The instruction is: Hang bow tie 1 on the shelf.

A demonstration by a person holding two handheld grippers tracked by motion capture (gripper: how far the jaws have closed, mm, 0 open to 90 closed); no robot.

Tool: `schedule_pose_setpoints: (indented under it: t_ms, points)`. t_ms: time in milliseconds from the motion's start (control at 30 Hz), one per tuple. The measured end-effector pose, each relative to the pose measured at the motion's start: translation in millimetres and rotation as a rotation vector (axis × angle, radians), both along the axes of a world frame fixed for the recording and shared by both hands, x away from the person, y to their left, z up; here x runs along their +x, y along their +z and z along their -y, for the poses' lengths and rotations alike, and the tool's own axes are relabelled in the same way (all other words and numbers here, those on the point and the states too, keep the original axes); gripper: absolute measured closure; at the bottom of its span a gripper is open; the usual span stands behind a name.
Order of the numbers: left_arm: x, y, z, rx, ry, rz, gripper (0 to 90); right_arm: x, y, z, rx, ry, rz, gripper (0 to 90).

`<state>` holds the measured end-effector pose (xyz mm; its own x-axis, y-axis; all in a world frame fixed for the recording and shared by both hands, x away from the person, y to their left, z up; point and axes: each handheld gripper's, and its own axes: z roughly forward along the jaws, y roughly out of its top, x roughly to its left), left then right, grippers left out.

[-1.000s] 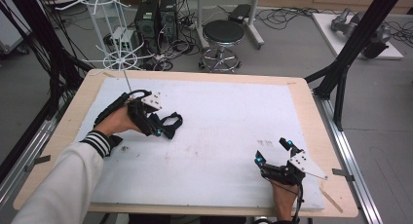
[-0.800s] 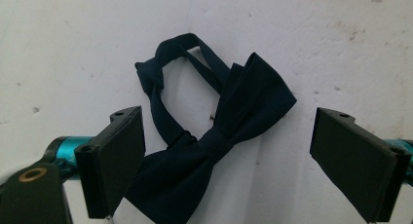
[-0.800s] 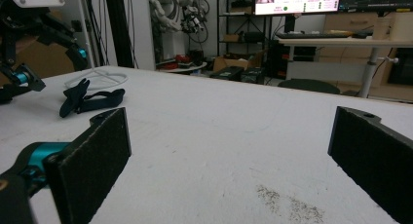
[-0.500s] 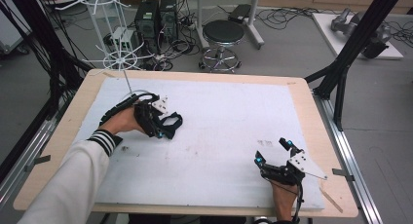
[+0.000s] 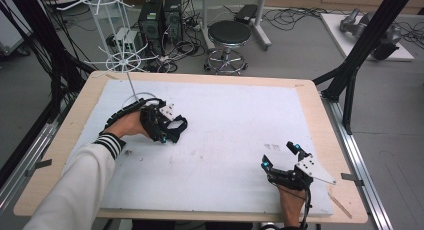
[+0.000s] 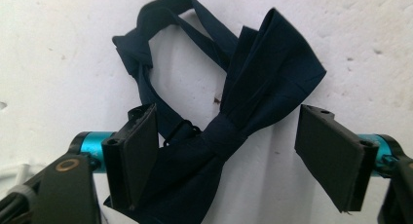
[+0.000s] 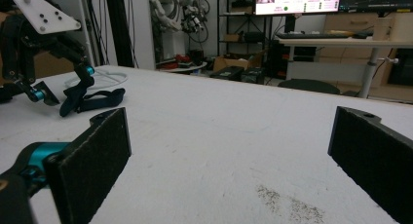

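A dark navy bow tie [image 6: 263, 87] with its neck strap lies flat on the white table mat [image 5: 230, 120]. My left gripper [image 6: 229, 114] points down over it, one jaw on each side of the knot. Its jaws have just been closing with the tie between them. The left pad [image 6: 131, 156] overlaps one wing and the right pad [image 6: 331, 156] stands apart from the cloth. In the high view the left gripper [image 5: 167, 130] is at the mat's left. My right gripper [image 5: 280, 156] rests open at the front right with nothing between its pads [image 7: 92, 156].
A white wire rack [image 5: 122, 65] stands at the table's back left corner, close behind the left hand. A stool [image 5: 229, 35] and computer towers [image 5: 160, 15] are on the floor beyond the table. A dark smudge [image 7: 287, 199] marks the mat.
My left gripper has sunk a little over the bow tie and its jaws stand narrower. The right gripper has not moved.
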<state>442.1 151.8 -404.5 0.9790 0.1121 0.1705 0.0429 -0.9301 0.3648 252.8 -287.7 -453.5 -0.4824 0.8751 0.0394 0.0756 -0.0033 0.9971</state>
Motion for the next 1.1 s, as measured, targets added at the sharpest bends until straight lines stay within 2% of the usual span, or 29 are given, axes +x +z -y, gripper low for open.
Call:
schedule_pose_setpoints:
  t_ms: [267,433,467,567,800,900,1100]
  points:
    - [2.3,-2.8,-1.1,-0.008,0.002,-0.019,32.3,0.2,0.1,0.1,0.002,-0.002,-0.001,1.1]
    - [3.2,-2.0,-1.4,0.011,-0.006,-0.012,43.8,0.5,0.0,0.4,0.004,0.000,0.001,1.1]
    - [2.7,-3.1,-1.2,0.007,0.001,-0.009,43.8,0.5,0.0,0.4,0.004,0.000,0.001,1.1]
    - [2.8,-4.2,-0.9,0.033,0.007,-0.001,52.0,0.2,0.0,0.3,0.004,-0.001,-0.001,1.1]
    - [-0.4,-4.7,-0.1,0.036,0.019,-0.023,69.6,0.1,-0.1,0.2,0.008,-0.002,-0.001,1.1]
    - [-0.8,-4.2,-0.4,0.038,0.039,-0.034,72.5,0.1,-0.1,0.2,0.007,-0.002,0.000,1.1]
    - [-2.6,-4.7,-1.4,0.014,0.070,-0.033,73.4,-0.1,-0.1,0.3,0.009,-0.003,-0.002,1.1]
